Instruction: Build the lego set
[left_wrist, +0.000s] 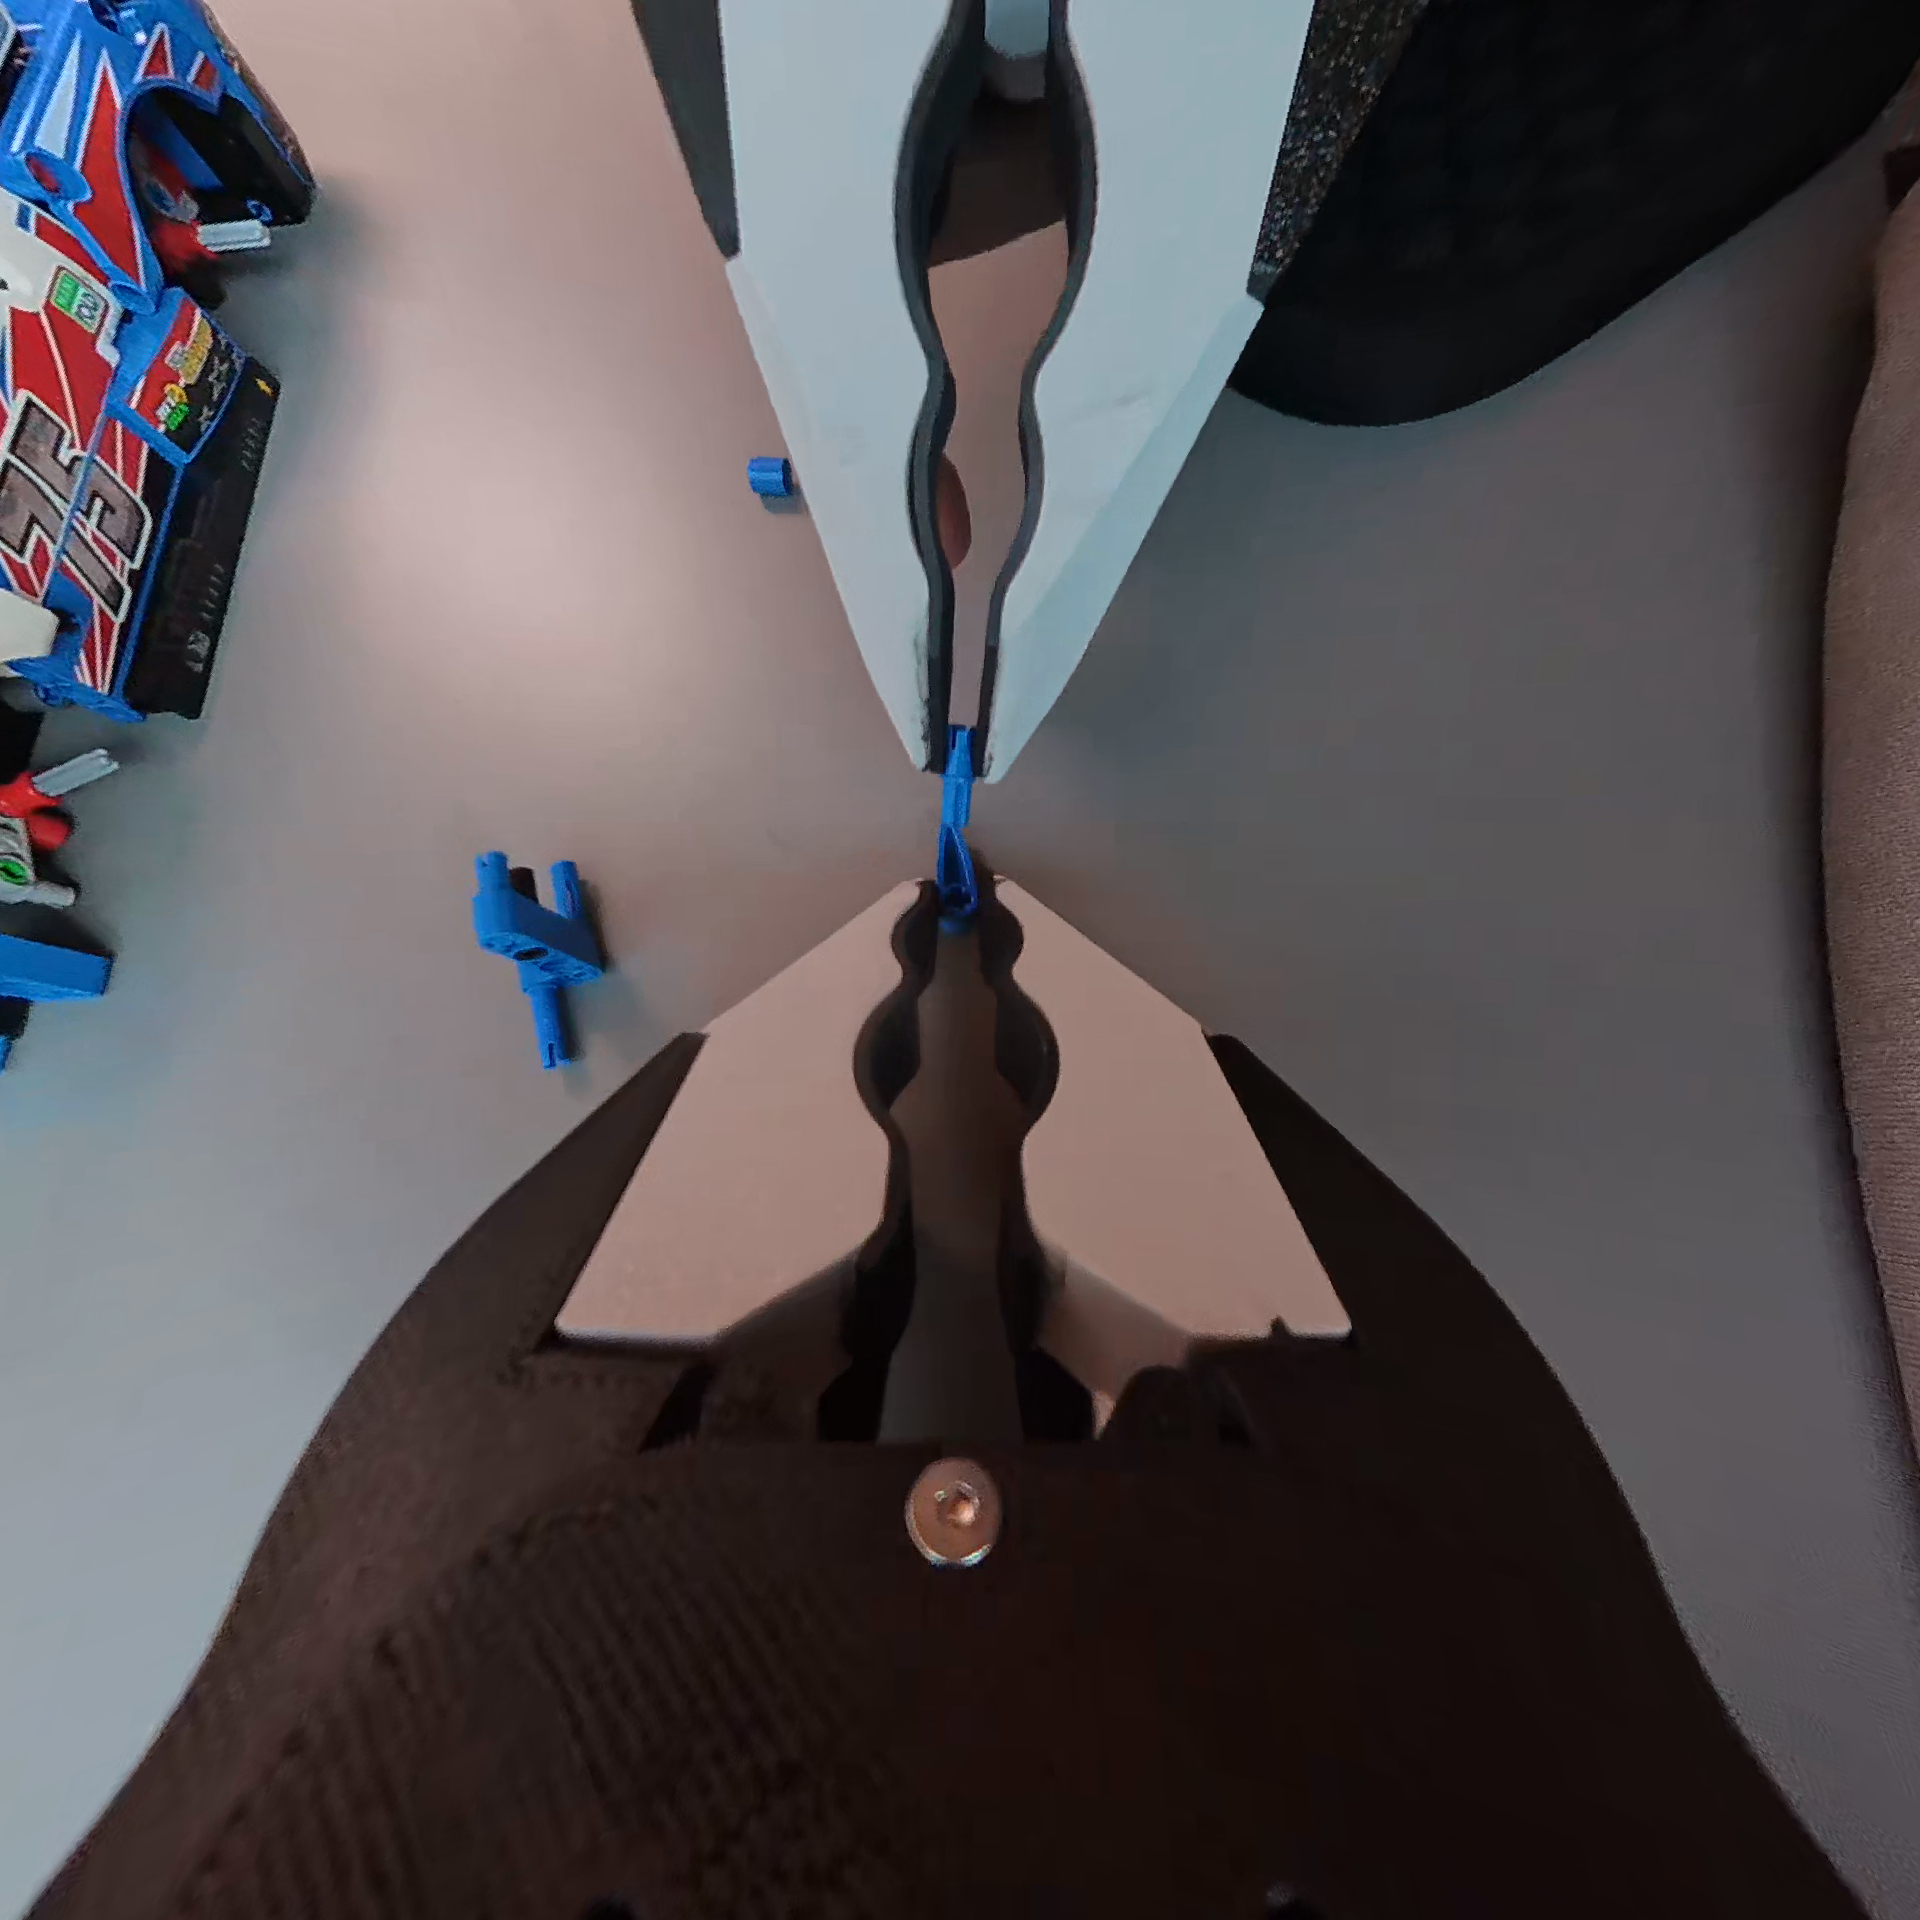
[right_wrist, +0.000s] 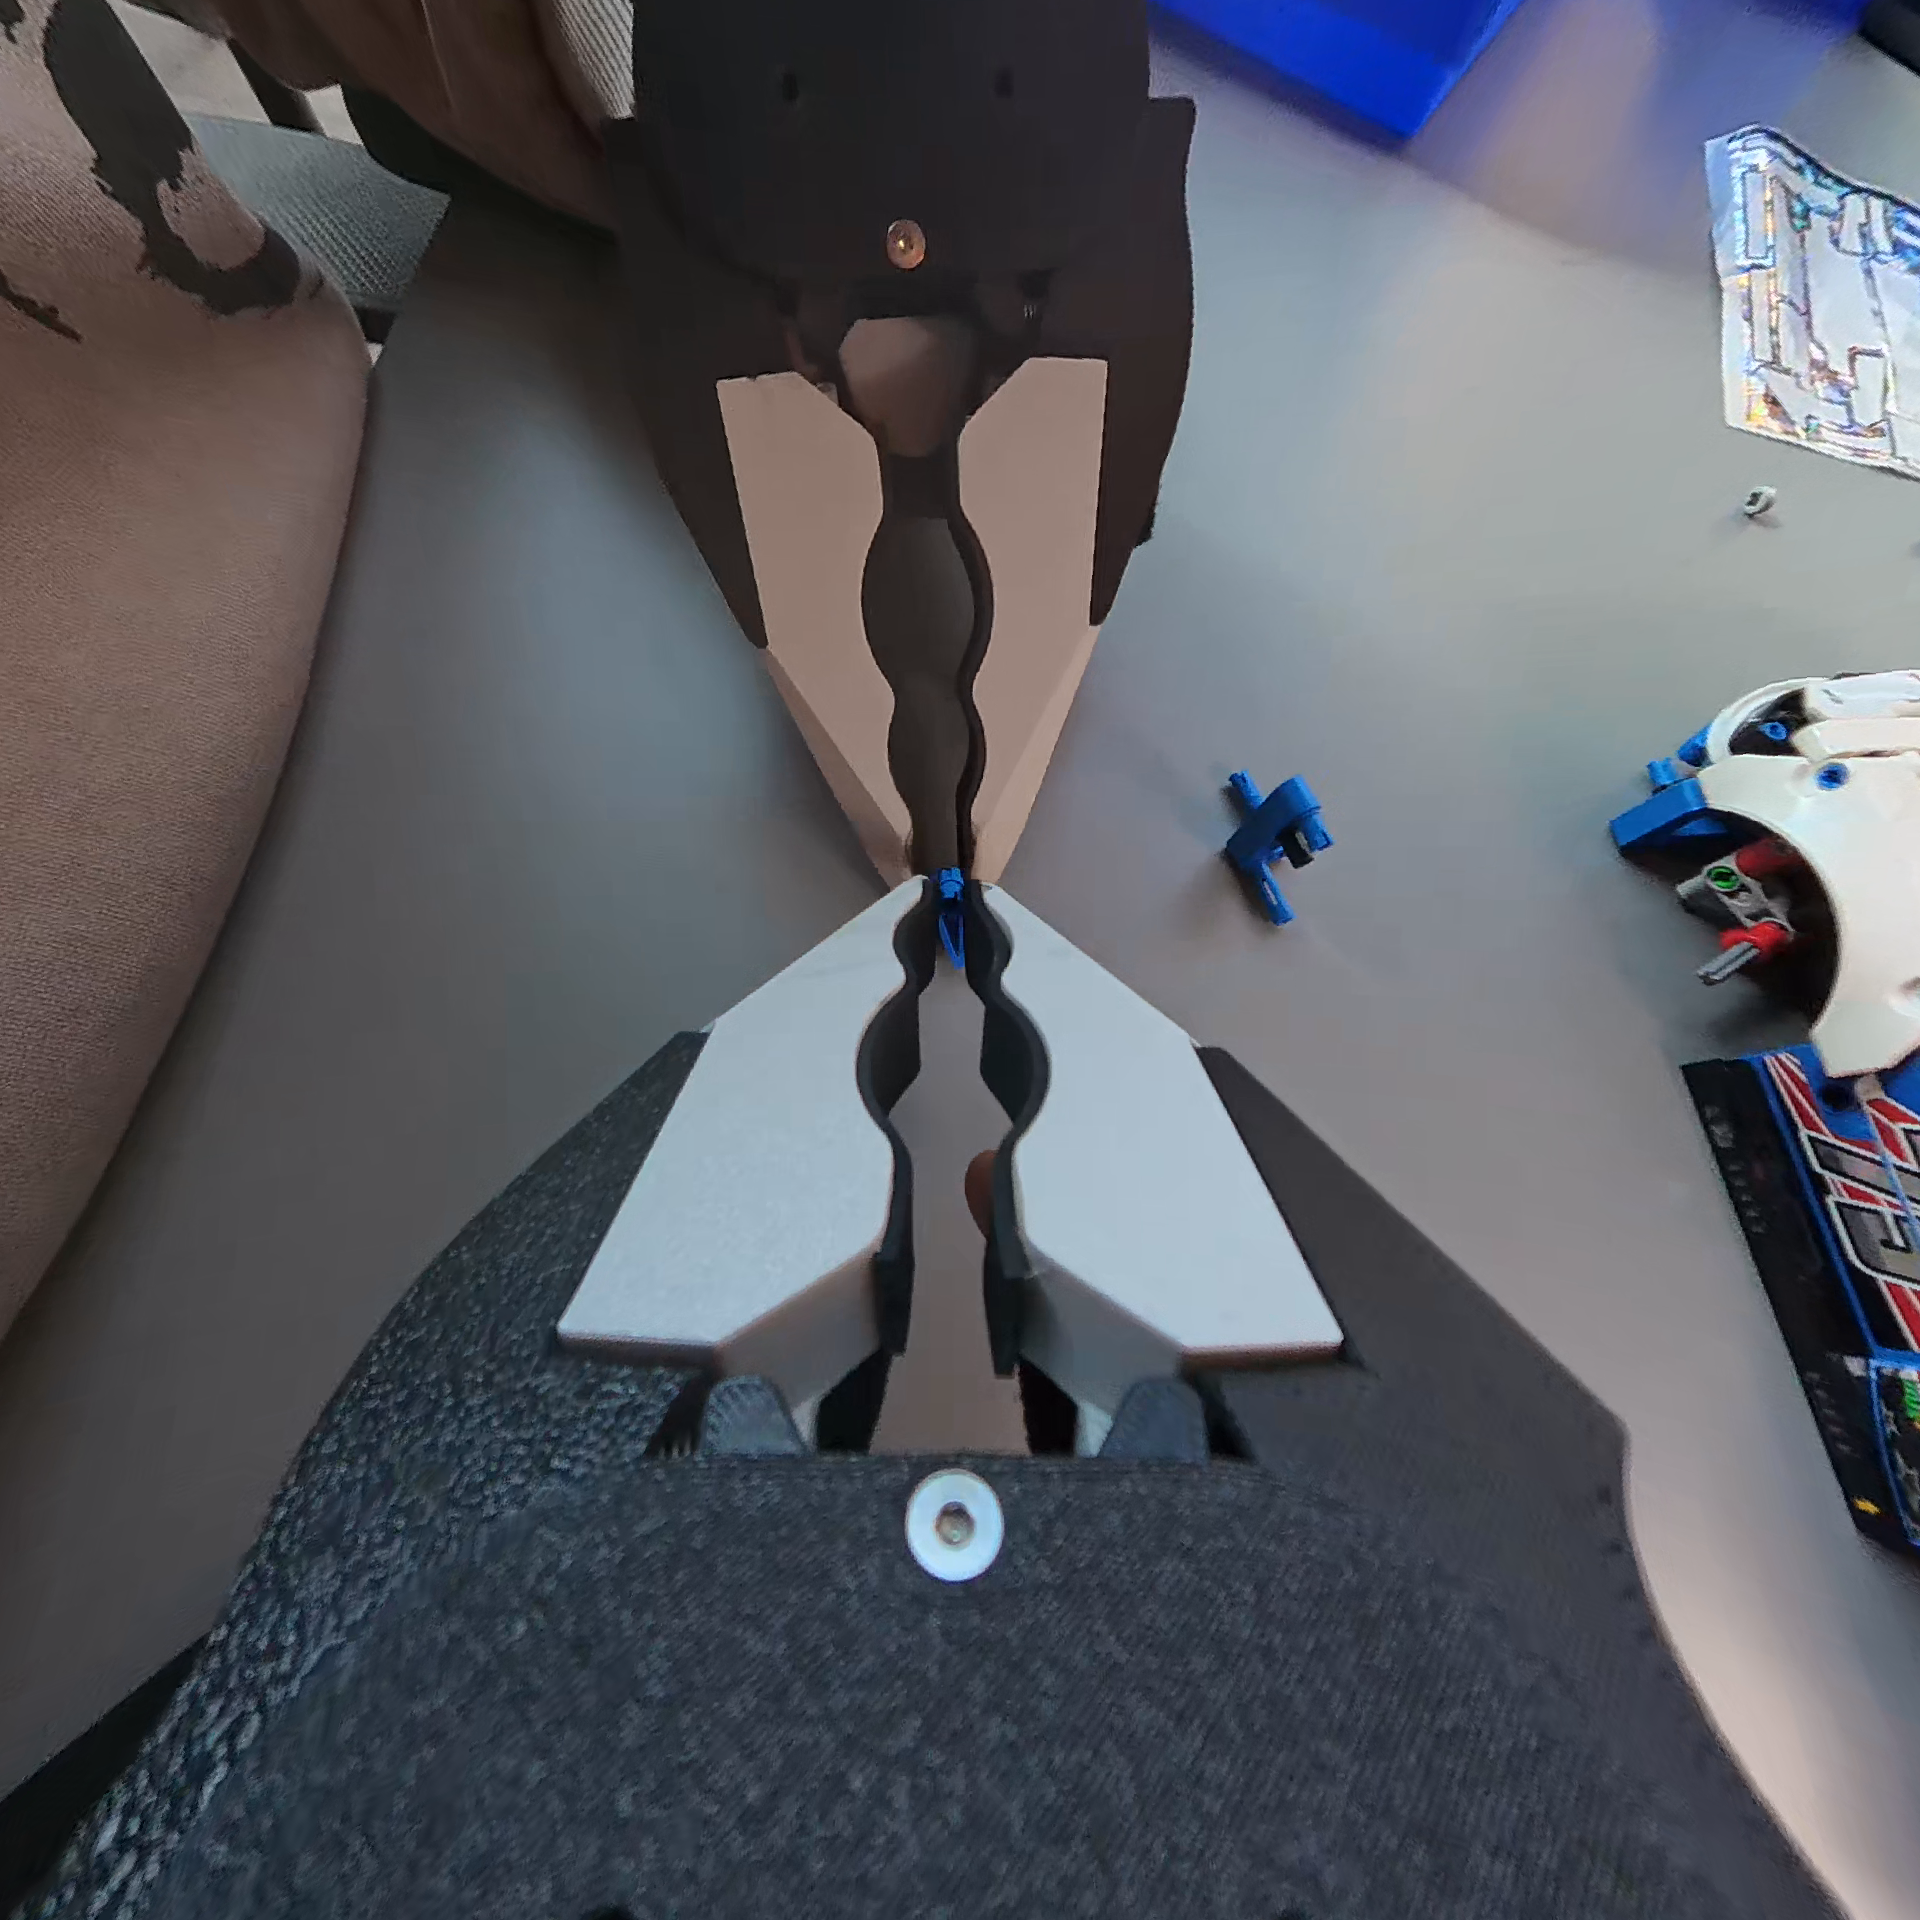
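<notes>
Blue pin (left_wrist: 956, 821): bridges both tips above the grey table (left_wrist: 1455, 831); long axis in line with the fingers
Left gripper (left_wrist: 954, 902): clamped on its near end
Right gripper (right_wrist: 951, 914): pinching the far end; tip to tip
Blue bracket (left_wrist: 540, 935): lying apart, leftward

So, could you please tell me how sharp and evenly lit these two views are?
Left wrist view: the blue pin is fairly sharp, the lego car bends at the fisheye edge, and soft glare lies on the table. Right wrist view: the sticker sheet is blurred.
</notes>
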